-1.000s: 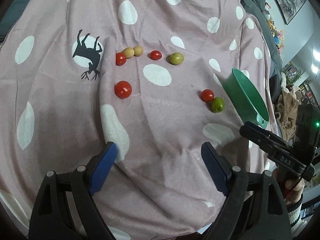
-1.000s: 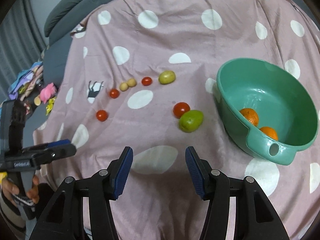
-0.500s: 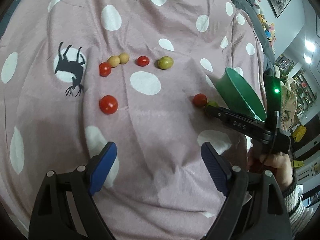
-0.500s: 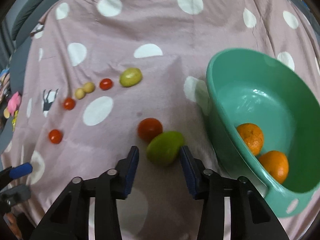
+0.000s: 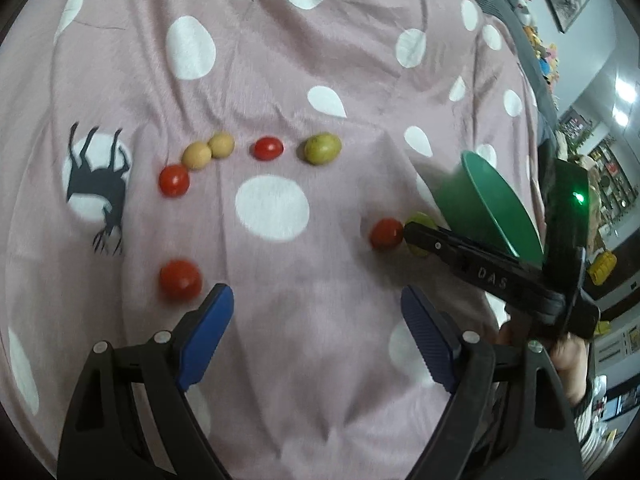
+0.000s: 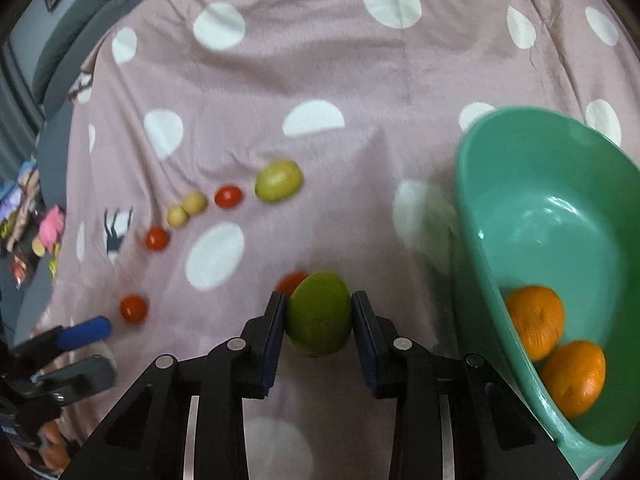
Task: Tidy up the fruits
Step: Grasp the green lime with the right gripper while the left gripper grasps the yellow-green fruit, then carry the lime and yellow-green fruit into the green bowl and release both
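Two oranges (image 6: 556,344) in the bowl (image 6: 480,216) so far — right gripper (image 6: 319,316) clamped on the lime (image 6: 319,314) beside it, left gripper (image 5: 316,328) wide open, empty — seven fruits left on the cloth (image 6: 320,60).

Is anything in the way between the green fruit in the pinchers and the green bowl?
Nothing visible is. The right hand-held gripper is shut on the round green fruit, and only bare pink spotted cloth lies between it and the teal plastic bowl. The small red tomato sits on the other side, away from the bowl.
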{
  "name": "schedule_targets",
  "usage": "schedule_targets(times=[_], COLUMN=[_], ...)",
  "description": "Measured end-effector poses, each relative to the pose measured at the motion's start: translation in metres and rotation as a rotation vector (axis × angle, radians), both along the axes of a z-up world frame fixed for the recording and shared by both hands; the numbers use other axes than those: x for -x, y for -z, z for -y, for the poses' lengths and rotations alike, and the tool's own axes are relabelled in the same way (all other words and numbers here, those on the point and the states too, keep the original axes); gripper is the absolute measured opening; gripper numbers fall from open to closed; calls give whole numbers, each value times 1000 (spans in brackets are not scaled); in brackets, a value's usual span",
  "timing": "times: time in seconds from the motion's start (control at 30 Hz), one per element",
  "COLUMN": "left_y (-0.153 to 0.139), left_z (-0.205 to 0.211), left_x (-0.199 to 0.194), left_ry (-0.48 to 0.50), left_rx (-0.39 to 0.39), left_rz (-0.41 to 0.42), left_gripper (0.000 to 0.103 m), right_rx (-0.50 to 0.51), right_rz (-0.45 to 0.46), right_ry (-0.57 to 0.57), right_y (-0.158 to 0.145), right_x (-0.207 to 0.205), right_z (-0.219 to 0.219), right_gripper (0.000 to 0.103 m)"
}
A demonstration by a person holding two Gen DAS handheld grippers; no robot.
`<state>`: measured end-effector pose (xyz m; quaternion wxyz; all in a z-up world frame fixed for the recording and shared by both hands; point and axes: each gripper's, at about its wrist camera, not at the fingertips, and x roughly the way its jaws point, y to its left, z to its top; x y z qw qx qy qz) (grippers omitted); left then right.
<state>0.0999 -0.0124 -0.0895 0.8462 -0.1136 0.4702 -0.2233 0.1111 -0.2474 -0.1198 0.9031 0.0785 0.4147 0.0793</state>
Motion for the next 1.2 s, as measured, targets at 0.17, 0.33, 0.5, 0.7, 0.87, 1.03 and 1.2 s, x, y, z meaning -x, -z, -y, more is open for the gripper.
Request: schedule_targets(times=[0.17, 0.33, 0.5, 0.7, 0.87, 1.03, 1.2], left_y=[0, 4, 16, 38, 41, 39, 18], left_z=[23, 52, 76, 92, 99, 94, 83], left_x=[-39, -86, -117, -146, -158, -153, -121], left_ry=[-42, -43, -31, -47, -73, -76, -39], left_rx=[-47, -26, -62, -134, -201, -200, -223], left_rz=[1, -18, -14, -49, -29, -45, -10], left_gripper=[84, 79, 70, 65, 42, 41, 41], right_rx=[-48, 48, -14, -58, -89, -93, -76], right_rz=[50, 56, -4, -8, -3, -3, -7], right_ry=[-6, 18, -5, -8, -16, -21, -17], right_y=[-6, -3, 3, 3, 3, 3, 6], right_x=[-19, -41, -52, -55, -53, -51, -46], right_z=[-2, -7, 2, 11, 13, 14, 13], right_gripper=[35, 35, 35, 35, 35, 35, 35])
